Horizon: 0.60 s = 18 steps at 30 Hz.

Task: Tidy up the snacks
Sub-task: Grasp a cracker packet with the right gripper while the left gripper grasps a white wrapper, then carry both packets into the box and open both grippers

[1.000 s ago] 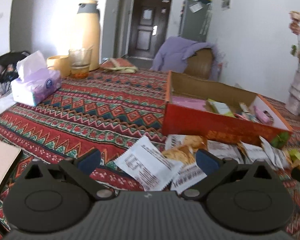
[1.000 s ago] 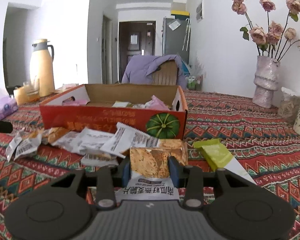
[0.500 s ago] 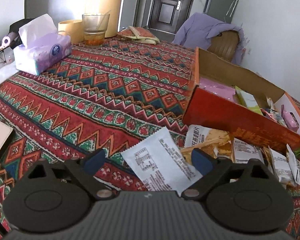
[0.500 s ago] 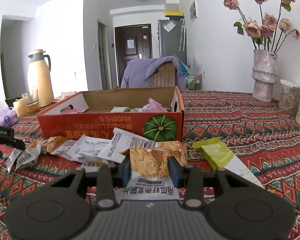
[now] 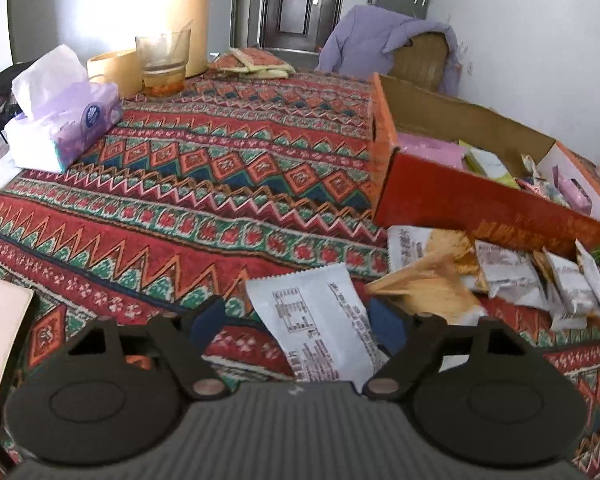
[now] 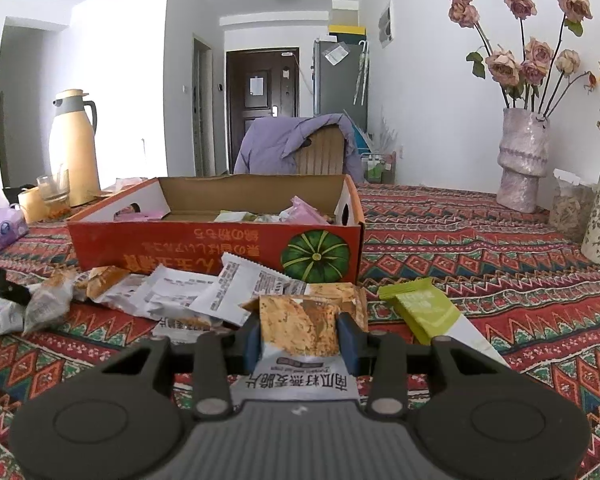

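The left claw (image 5: 298,322) has been closing around the white snack packet (image 5: 320,320), maybe touching it now.

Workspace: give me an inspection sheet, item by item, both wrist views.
Surface: table under a patterned red cloth.
Job's things: open orange box already holding several snacks; loose packets heaped on the cloth against its front; a green packet lying apart beside them.
Clutter: tissue pack, glass, yellow cup, thermos jug, two vases, one with dried roses.
Grippers: left gripper has just been closing around a white packet, left pad still clear of it; right gripper clamps an oat crisp packet.
Cables: nothing seen.
Surroundings: chair draped with a purple garment, dark door, white walls.
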Tool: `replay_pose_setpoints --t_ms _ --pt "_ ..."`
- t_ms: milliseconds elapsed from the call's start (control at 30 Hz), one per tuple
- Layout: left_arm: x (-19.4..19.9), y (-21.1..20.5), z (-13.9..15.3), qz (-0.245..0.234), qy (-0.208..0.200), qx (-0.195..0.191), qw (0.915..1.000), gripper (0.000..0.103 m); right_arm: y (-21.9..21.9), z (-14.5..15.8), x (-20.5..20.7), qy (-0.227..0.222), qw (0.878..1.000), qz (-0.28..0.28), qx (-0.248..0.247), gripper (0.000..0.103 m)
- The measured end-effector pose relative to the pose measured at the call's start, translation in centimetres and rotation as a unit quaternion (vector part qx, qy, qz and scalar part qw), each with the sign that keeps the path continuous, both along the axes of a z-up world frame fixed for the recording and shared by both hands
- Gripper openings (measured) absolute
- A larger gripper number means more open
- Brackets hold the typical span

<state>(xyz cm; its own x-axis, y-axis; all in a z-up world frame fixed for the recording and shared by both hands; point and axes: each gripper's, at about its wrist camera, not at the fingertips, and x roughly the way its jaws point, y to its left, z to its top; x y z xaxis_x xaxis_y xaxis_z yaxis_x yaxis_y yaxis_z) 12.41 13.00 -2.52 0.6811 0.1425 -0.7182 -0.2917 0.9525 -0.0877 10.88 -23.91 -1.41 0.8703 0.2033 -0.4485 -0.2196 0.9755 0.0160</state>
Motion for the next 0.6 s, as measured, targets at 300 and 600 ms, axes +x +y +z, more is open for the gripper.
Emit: replay_pose_setpoints --t_ms 300,600 --pt "-0.7 -1.8 -0.9 -0.015 0.005 0.052 0.9985 0.076 0.0 0.0 0.1 0.003 1.0 -0.006 -0.005 0.039" --pt "-1.4 -2.7 -0.5 -0.012 -0.01 0.059 0.9981 0.043 -0.1 0.0 0.2 0.005 1.0 -0.002 0.001 0.039"
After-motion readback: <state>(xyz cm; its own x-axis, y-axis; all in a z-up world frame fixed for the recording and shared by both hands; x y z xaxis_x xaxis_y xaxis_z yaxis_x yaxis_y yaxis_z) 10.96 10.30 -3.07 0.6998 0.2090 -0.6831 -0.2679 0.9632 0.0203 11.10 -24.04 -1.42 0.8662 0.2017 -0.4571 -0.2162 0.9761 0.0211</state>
